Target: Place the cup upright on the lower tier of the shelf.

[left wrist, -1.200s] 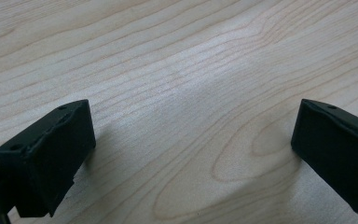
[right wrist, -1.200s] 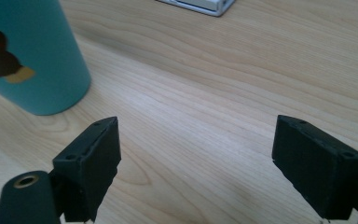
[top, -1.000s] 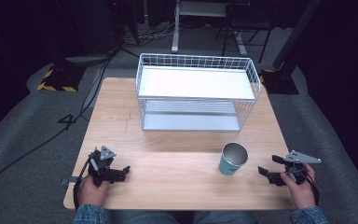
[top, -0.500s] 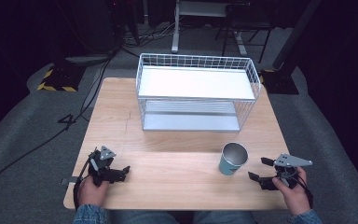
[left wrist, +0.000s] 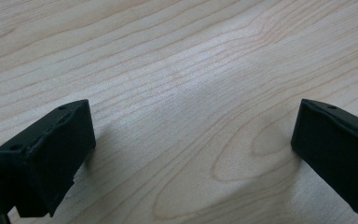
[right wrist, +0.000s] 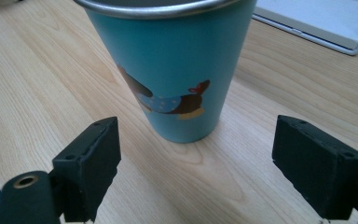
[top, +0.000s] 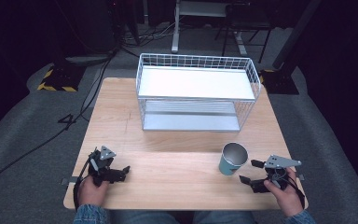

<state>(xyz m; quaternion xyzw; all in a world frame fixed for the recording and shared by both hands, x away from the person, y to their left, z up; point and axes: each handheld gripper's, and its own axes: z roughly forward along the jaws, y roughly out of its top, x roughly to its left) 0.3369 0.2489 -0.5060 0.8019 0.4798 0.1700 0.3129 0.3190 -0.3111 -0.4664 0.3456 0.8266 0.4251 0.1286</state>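
A teal cup (top: 232, 158) with a metal rim stands upright on the wooden table (top: 177, 140), right of the middle near the front. In the right gripper view the cup (right wrist: 172, 65) bears a dachshund picture and stands just beyond the open jaws, apart from them. My right gripper (top: 249, 171) is open, held low just right of the cup and facing it. My left gripper (top: 123, 171) rests open at the front left, with bare wood (left wrist: 191, 116) between its jaws.
A white wire basket (top: 196, 93) with two shelves stands at the back middle of the table; its lower shelf edge (right wrist: 317, 28) lies behind the cup. Dark floor, cables and chair legs surround the table.
My right gripper has moved left and inward toward the cup, turning to face it. The left gripper has stayed still.
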